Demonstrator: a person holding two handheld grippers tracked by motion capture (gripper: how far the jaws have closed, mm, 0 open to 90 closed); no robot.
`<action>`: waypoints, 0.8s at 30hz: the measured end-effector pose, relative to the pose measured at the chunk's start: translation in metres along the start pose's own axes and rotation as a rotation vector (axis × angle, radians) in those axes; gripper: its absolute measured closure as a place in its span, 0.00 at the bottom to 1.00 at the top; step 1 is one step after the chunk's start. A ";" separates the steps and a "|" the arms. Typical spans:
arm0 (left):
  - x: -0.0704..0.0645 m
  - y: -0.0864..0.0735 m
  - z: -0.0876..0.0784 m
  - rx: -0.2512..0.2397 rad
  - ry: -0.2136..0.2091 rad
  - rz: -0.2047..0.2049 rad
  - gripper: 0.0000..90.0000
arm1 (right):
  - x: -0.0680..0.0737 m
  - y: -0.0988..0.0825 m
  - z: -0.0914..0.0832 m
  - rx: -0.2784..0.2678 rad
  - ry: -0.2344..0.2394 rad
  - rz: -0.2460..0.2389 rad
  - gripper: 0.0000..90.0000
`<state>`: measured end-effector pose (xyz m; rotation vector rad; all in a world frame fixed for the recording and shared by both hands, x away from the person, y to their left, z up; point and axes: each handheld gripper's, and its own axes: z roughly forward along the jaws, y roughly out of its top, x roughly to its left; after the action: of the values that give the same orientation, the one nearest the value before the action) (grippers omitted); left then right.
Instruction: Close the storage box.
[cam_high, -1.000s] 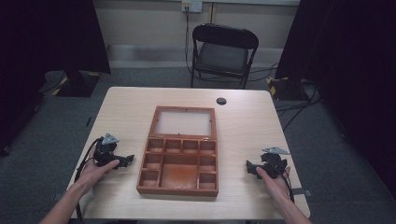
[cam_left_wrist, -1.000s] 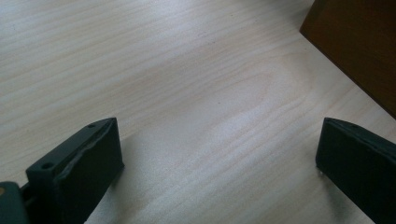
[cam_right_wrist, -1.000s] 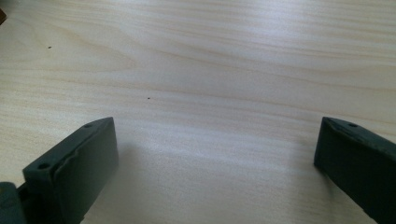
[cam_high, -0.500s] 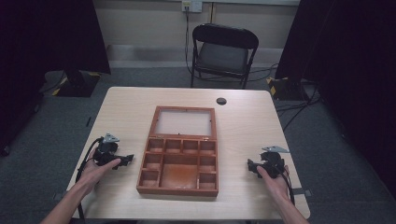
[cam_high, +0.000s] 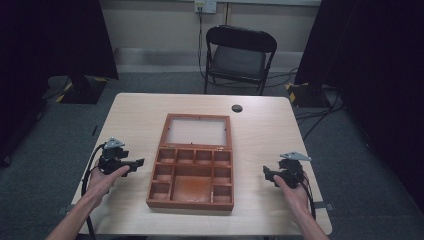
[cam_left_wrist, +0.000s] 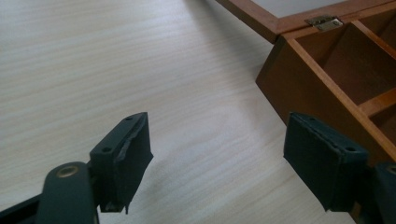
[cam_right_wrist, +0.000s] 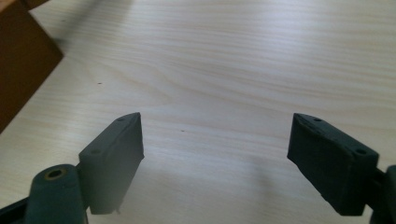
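An open wooden box (cam_high: 192, 167) lies in the middle of the table, its glass-paned lid (cam_high: 198, 131) flat behind several empty compartments. My left gripper (cam_high: 138, 162) hovers just left of the box and points at its left wall (cam_left_wrist: 308, 95). Its jaws have just been closing, they stand apart, and nothing is between them (cam_left_wrist: 217, 149). My right gripper (cam_high: 266, 175) rests right of the box and points toward it. Its jaws have just been closing too, with only bare table between them (cam_right_wrist: 215, 154). A corner of the box (cam_right_wrist: 21, 56) sits at the left in the right gripper view.
A small black disc (cam_high: 237, 108) lies near the table's far edge. A black folding chair (cam_high: 239, 55) stands behind the table. The light wooden tabletop (cam_high: 270, 125) has free room on both sides of the box. Cables trail off each gripper toward the near edge.
My left gripper has lifted slightly off the table. The right gripper has stayed in place. The box has not moved.
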<state>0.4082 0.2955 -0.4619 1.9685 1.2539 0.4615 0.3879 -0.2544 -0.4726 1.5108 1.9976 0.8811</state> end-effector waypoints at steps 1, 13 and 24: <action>-0.001 0.001 0.000 -0.009 -0.009 -0.004 0.27 | 0.003 0.001 0.000 0.007 0.009 -0.011 0.22; -0.003 0.021 0.003 -0.029 -0.040 0.013 0.25 | 0.024 0.026 -0.002 0.009 0.117 -0.068 0.24; -0.002 0.041 0.014 -0.084 -0.068 -0.010 0.25 | 0.038 0.057 0.014 -0.015 0.214 -0.054 0.23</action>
<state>0.4416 0.2781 -0.4405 1.8909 1.1821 0.4317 0.4242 -0.2046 -0.4396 1.3975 2.1655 1.0715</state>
